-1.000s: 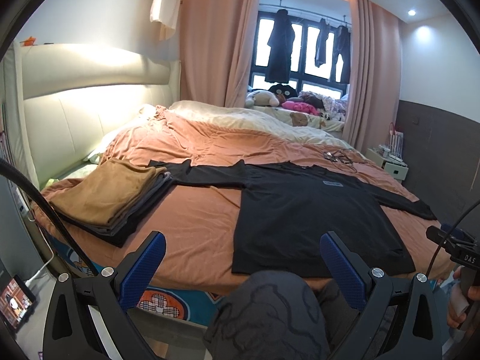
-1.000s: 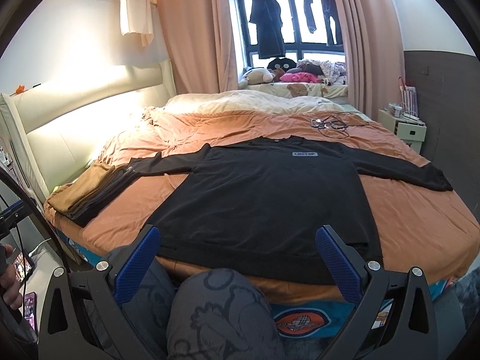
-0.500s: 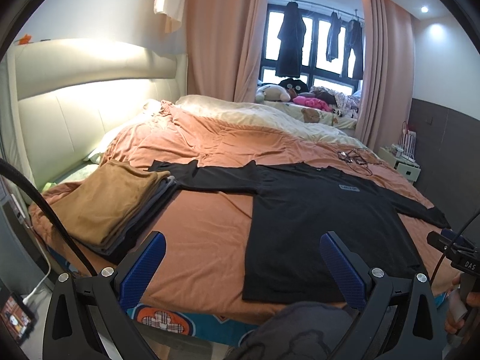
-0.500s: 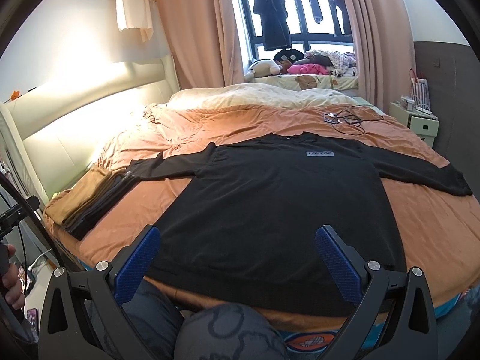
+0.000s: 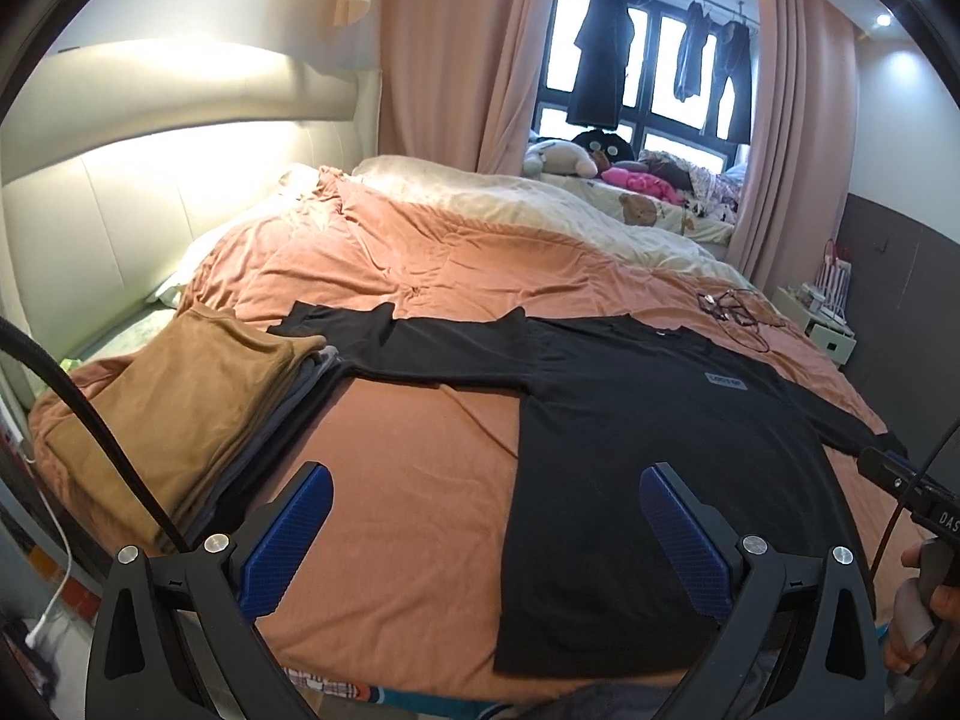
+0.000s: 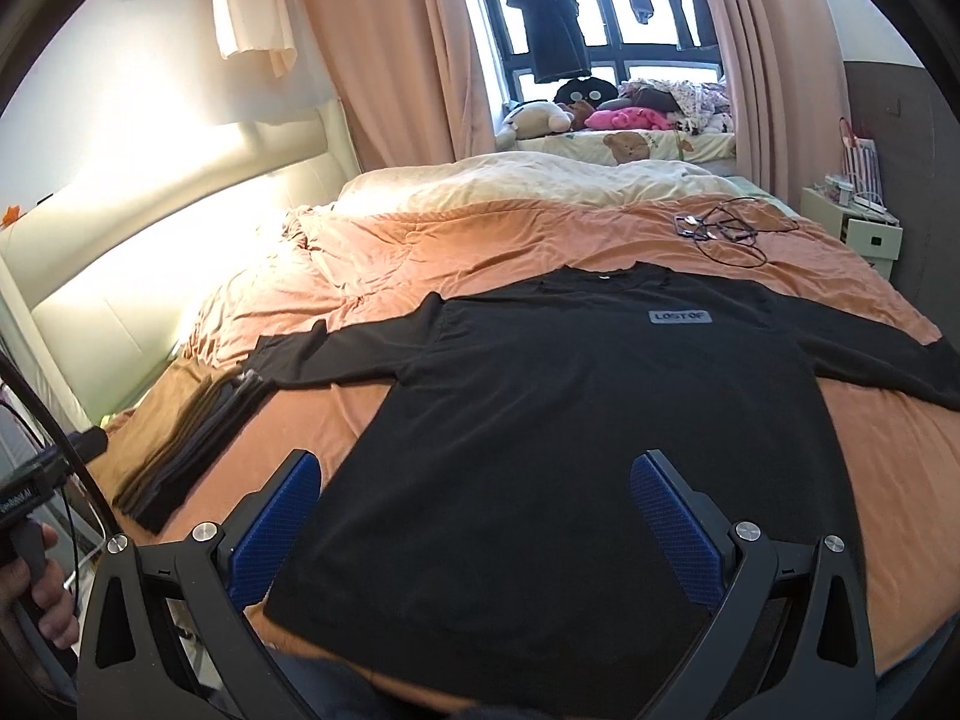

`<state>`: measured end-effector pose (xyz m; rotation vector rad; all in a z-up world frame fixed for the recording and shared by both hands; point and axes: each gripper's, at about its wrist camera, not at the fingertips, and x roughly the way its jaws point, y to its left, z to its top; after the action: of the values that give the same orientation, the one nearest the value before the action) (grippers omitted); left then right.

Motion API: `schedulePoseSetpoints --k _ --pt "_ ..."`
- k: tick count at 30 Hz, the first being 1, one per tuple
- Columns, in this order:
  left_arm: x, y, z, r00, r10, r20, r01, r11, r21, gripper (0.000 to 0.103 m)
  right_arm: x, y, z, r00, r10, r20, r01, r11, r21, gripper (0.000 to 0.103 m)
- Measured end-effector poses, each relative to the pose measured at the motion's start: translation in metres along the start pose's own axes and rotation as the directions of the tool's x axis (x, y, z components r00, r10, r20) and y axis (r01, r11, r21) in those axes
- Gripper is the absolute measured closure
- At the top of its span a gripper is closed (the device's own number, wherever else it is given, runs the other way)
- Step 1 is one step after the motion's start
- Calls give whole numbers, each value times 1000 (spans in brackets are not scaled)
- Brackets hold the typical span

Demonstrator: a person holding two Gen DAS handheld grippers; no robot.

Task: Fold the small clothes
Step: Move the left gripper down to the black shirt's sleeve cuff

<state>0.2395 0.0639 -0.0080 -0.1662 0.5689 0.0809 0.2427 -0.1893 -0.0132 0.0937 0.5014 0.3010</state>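
Black long-sleeved shirt (image 6: 588, 420) lies flat, front up, on the rumpled orange bed cover (image 5: 420, 264), sleeves spread out to both sides, hem at the near bed edge. My left tongs (image 5: 480, 540) and right tongs (image 6: 474, 525) are both spread wide and empty, hovering over the hem end, not touching cloth.

Risks as I judge them: the left sleeve's cuff sits right against the folded pile of brown and grey clothes (image 5: 180, 420); dragging that sleeve inward could pull the pile askew. The hem hangs near the mattress edge, so a one-sided pinch may slide the whole shirt off. The soft cover could get pinched with it. The tangled black cable (image 6: 726, 231) is well apart, no concern.
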Motion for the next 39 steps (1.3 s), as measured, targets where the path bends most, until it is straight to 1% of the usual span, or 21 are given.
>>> schedulePoseSetpoints --k 8,12,15,17,21,23,25,28,30,32,34,36,37,39 --pt "51 3 33 1000 1 -29 -1 1000 -4 10 49 1 26 1000 27 3 -27 999 37 0" --pt "80 7 52 998 -2 -60 1 1000 -22 16 76 -4 39 999 51 4 -51 996 72 1" --pt "103 13 67 997 4 -80 -7 999 -41 20 97 -7 49 998 60 -12 -59 994 95 6" --pt "116 15 77 996 17 -92 -21 999 -48 25 110 -8 56 998 63 -21 -61 992 109 13" --pt "142 23 97 993 38 -114 -45 997 -62 29 139 -10 74 996 83 -36 -77 986 150 19" --pt "155 27 106 990 52 -133 -62 996 -65 33 157 -13 80 995 91 -50 -81 983 167 25" --pt "171 33 112 985 64 -159 -77 994 -77 35 173 -16 86 993 101 -65 -88 979 185 27" --pt "194 39 117 978 88 -189 -105 991 -83 35 200 -19 93 987 131 -94 -110 973 201 34" --pt "209 42 117 972 98 -214 -119 989 -89 39 218 -22 96 984 137 -118 -112 973 204 37" --pt "228 47 116 964 108 -243 -136 986 -100 45 237 -24 100 980 138 -145 -104 970 220 43" --pt "244 52 114 957 115 -266 -149 982 -113 47 259 -24 106 973 151 -175 -108 966 234 45" --pt "259 58 111 949 127 -287 -168 978 -124 50 275 -24 112 968 147 -201 -101 969 224 50" --pt "264 61 110 946 135 -295 -178 976 -125 53 283 -23 114 965 152 -212 -104 969 222 52" --pt "277 67 106 936 157 -315 -207 970 -128 55 295 -23 120 961 168 -218 -116 966 232 53"
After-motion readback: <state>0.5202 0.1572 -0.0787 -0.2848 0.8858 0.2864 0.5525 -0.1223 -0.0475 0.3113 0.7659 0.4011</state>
